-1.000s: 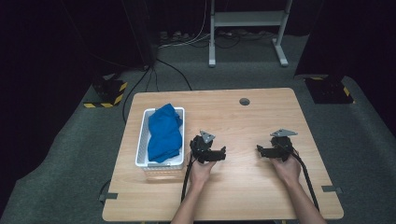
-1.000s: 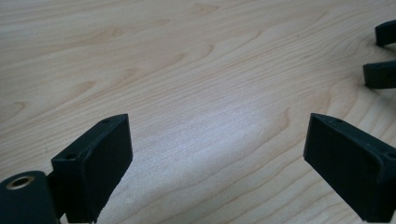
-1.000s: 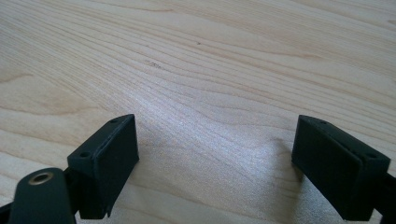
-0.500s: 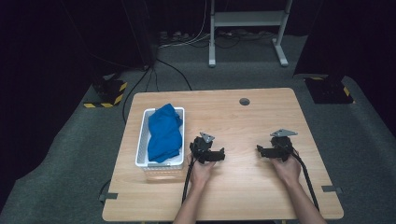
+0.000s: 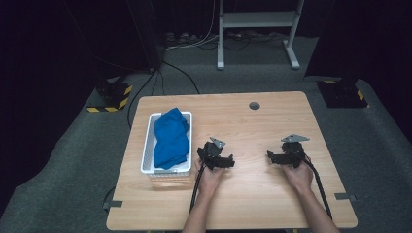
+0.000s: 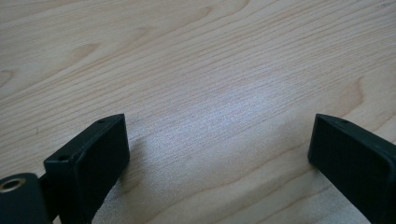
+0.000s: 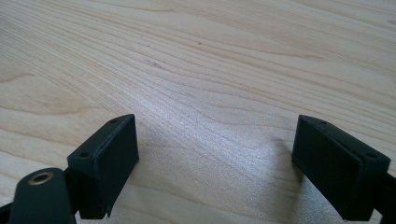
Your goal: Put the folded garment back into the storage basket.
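Note:
A blue cloth (image 5: pixel 171 138) lies bunched in a white basket (image 5: pixel 147 154) on the left part of the wooden table (image 5: pixel 252 126). My left gripper (image 5: pixel 215 154) rests on the table just right of the basket, held by a hand. In the left gripper view its gripper (image 6: pixel 219 154) stands open, with bare wood between the jaws. My right gripper (image 5: pixel 286 153) sits farther right on the table, apart from the cloth. In the right gripper view that gripper (image 7: pixel 215 158) is open too and holds nothing.
A round grommet hole (image 5: pixel 254 105) sits near the table's far edge. Cables trail from both grippers toward the near edge. Beyond the table are a white frame's legs (image 5: pixel 221 58) and yellow-black striped blocks (image 5: pixel 114 94) on the grey floor.

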`<state>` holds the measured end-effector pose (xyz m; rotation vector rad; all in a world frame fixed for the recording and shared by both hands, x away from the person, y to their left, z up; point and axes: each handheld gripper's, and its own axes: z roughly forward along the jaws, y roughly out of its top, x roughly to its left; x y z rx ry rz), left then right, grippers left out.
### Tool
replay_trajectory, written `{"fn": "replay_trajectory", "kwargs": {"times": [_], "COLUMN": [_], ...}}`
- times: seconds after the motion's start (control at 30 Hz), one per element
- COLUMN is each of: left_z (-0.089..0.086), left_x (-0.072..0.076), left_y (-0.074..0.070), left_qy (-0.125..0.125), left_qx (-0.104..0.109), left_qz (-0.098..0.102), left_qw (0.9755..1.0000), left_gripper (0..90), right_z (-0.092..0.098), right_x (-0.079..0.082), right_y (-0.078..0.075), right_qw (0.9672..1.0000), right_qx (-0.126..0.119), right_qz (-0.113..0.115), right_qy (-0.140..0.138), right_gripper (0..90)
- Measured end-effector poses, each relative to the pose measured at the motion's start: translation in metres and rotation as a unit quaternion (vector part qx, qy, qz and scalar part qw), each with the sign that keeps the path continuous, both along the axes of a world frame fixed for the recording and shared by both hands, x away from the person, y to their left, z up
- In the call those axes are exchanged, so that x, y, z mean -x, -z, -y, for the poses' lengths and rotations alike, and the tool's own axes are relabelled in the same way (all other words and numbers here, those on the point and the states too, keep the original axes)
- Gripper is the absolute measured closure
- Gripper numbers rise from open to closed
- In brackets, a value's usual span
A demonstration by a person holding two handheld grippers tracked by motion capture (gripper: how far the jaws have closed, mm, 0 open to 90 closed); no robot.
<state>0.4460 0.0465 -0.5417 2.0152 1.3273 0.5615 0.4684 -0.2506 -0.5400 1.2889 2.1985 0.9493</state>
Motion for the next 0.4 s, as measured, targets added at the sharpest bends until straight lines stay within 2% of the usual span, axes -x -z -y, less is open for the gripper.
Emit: {"fn": "replay_trajectory", "kwargs": {"times": [0.4], "left_z": [0.0002], "left_x": [0.0002], "left_y": [0.0001], "left_qy": [0.004], "left_qx": [0.0], "left_qz": [-0.001], "left_qw": [1.0], "left_gripper": [4.6], "right_z": [-0.0001], "right_x": [0.0], "right_y": [0.0], "right_qw": [1.0], "right_qx": [0.0], "right_qz": [0.0], "right_qy": [0.0], "right_gripper": [14.2]}}
